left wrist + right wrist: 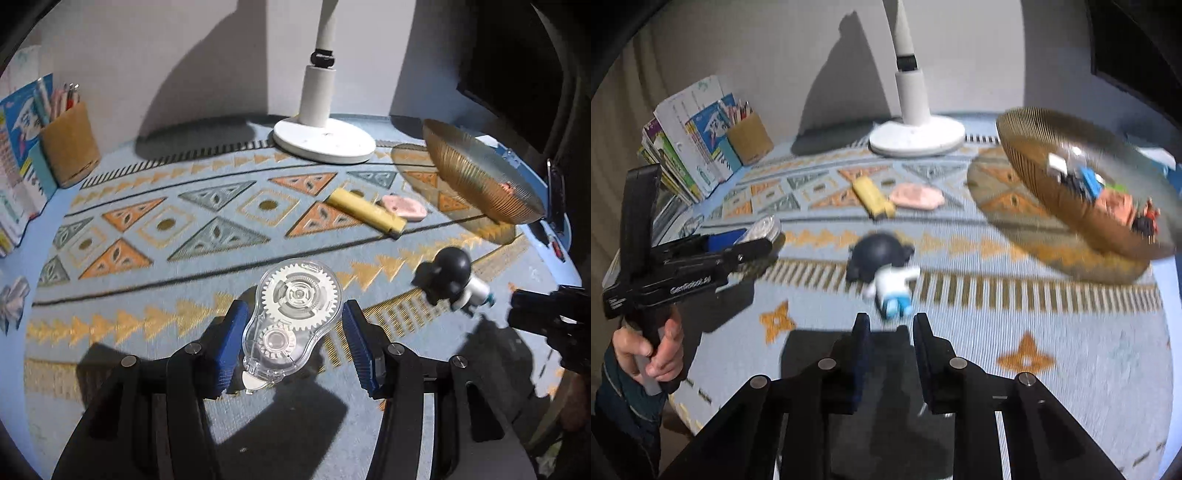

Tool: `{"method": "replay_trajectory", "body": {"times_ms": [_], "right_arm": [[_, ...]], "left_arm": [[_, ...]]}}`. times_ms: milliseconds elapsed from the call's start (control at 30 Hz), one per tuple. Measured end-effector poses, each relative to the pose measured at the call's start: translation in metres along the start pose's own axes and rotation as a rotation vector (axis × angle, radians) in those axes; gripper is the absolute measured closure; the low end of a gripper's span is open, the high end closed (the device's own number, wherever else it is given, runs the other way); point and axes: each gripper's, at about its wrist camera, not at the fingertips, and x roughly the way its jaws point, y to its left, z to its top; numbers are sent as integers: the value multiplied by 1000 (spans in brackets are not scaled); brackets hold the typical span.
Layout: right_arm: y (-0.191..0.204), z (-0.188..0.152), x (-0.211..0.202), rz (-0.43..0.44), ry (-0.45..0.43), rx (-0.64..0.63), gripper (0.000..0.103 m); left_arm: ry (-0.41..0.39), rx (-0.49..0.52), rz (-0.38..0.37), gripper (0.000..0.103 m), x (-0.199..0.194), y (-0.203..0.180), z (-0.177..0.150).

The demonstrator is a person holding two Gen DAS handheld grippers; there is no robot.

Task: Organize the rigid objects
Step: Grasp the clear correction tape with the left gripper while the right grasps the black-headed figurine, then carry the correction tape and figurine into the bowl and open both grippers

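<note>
We have two hand-held grippers over the patterned surface [155,184]. Our left hand-held gripper [291,332] has its blue pads spread on either side of a clear tape dispenser [291,317]. The left pad looks to touch the dispenser's side, while a small gap shows at the right pad, so we read the jaws as released, not yet clamped. The dispenser's long axis runs straight away from us along the fingers, with its larger gear wheel at the far end.

Our right hand-held gripper [888,343] is also spread apart and empty. The toy figure [886,269] lies on its side just ahead of its fingertips, dark round head pointing away and blue feet toward us. Its long axis runs nearly in line with the fingers, so the right hand is plainly the nearer one for it.

The ribbed brown bowl [1034,192] sits ahead and to the right and already holds a few small items. The yellow bar [365,214] and pink eraser [404,208] lie farther out, between the white lamp base [325,138] and the figure. We judge that closing on the dispenser comes next, followed by a carry to the right toward the bowl.
</note>
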Motion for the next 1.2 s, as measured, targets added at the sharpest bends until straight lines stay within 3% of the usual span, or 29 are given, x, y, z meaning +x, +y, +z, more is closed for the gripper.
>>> {"method": "replay_trajectory", "body": {"times_ms": [67,133,200,367,500,567,667,800,833,867,933,1100,1200], "right_arm": [[-4,1,-1,-1,-5,9,64],[-5,7,-5,-13,-32,6,41],[-4,14,-3,-10,-47,-9,41],[9,27,32,-1,14,-54,41],[22,33,55,-53,37,-91,41],[24,34,63,-89,43,-95,41],[23,34,67,-110,36,-92,41],[21,32,66,-135,15,-103,55],[22,32,66,-144,12,-106,57],[23,32,65,-147,10,-108,58],[25,31,64,-140,5,-110,60],[16,30,40,-52,-37,-32,60],[9,33,16,-72,-93,-18,60]], "left_arm": [[-12,-10,9,53,-2,2,0],[-40,-16,0,53,-6,3,-2],[-49,-13,5,53,-8,1,-3],[-67,24,36,53,-10,-8,-4],[-44,64,36,53,-6,-15,-5],[-16,66,51,43,-2,-15,-5],[65,53,66,37,7,-12,-7],[53,53,81,37,2,-12,-12],[57,53,85,43,4,-12,-11],[63,57,87,57,6,-13,-12],[57,59,70,70,5,-15,-10],[-19,25,30,70,-18,-16,0],[-51,20,26,71,-32,-21,7]]}}
